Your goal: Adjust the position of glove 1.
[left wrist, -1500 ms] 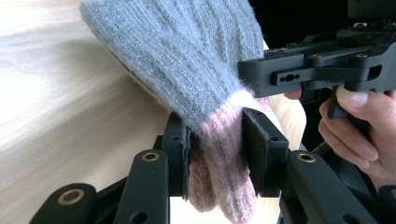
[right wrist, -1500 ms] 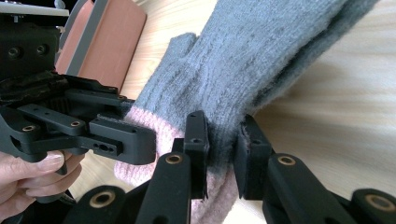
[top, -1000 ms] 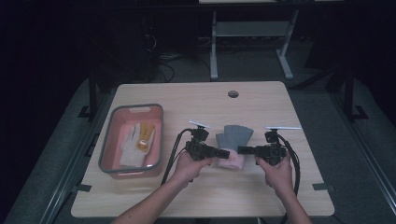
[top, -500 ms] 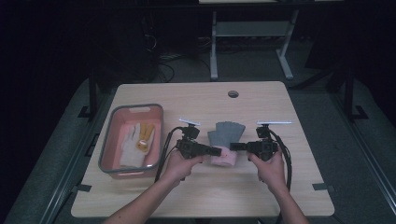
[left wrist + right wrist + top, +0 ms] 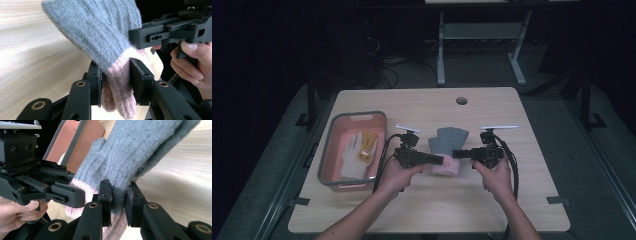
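Our hands: we come in from the near edge of the pale wooden table (image 5: 522, 200), one black two-jaw gripper in each hand, both pointing inward at each other just right of the tray.
Left gripper (image 5: 438, 160): its jaws are clamped on the pink cuff of the grey knitted wool glove with a pink cuff (image 5: 447, 150); in the left gripper view the pads (image 5: 136, 75) press the pink knit from both sides.
Right gripper (image 5: 458, 154): its jaws are closed on the same glove where grey meets pink; the right gripper view shows the knit squeezed between the pads (image 5: 106, 195).
Glove: held between the two grippers, right of the tray, cuff toward us and fingers pointing away, the grey part drooping toward the table top.
What changed: compared with a second ago, both grippers and the glove sit a little further from us and slightly higher, grips unchanged.
Meaning: we judge the glove is being lifted clear as a two-handed carry, probably toward the tray.
Tray: a grey-rimmed oblong tray with a salmon-pink inside (image 5: 332, 150), left of the glove, holding a white and yellow work glove (image 5: 359, 150).
Far side: a round cable hole (image 5: 461, 100) in the table, beyond the tray and to its right.
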